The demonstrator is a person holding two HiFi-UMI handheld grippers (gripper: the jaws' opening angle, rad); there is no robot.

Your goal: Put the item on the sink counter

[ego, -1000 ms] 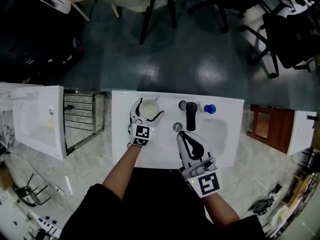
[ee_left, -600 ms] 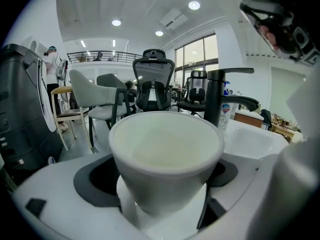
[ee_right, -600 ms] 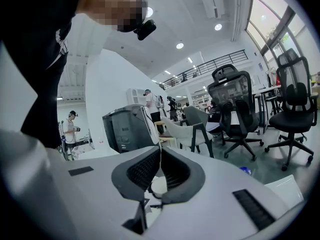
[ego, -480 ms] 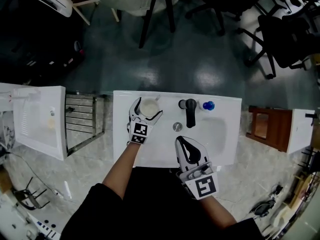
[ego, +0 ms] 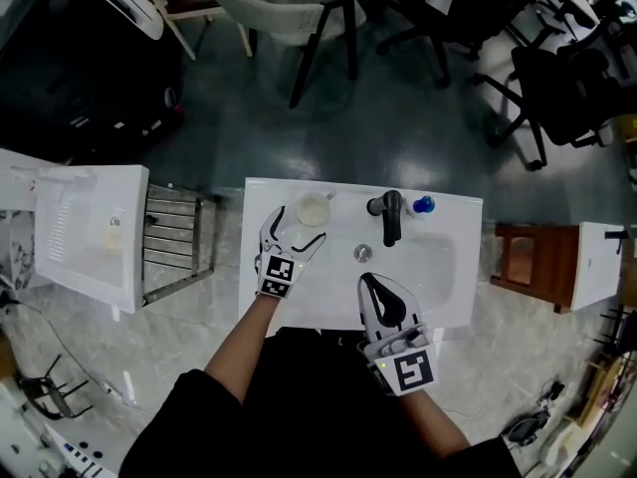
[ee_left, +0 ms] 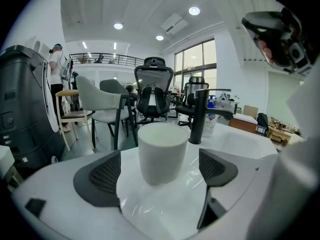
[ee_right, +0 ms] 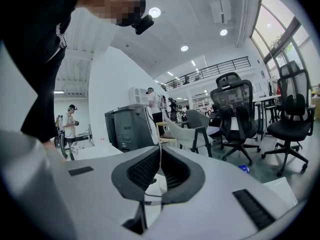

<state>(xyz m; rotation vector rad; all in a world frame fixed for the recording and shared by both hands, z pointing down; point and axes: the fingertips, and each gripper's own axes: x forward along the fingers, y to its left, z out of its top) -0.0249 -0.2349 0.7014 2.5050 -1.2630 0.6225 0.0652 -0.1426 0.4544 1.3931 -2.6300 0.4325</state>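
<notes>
The cup [ego: 314, 210] stood on the sink counter [ego: 261, 199] left of the tap [ego: 391, 217], untouched before the left gripper's [ego: 301, 224] wide-open jaws, the right gripper [ego: 376, 285] closed on nothing; drawing straight back would avoid tipping it

My left gripper [ego: 296, 232] [ee_left: 160, 173] points forward at the white cup [ego: 314, 210] [ee_left: 162, 151], its jaws spread wide, their tips just short of the cup and not touching it. My left forearm [ego: 235, 342] runs bare and nearly straight behind it. My right gripper [ego: 372, 283] [ee_right: 160, 156] sits right of the cup and nearer to me, its jaws pressed together on nothing, and my right forearm [ego: 438, 424] angles back toward my body.
</notes>
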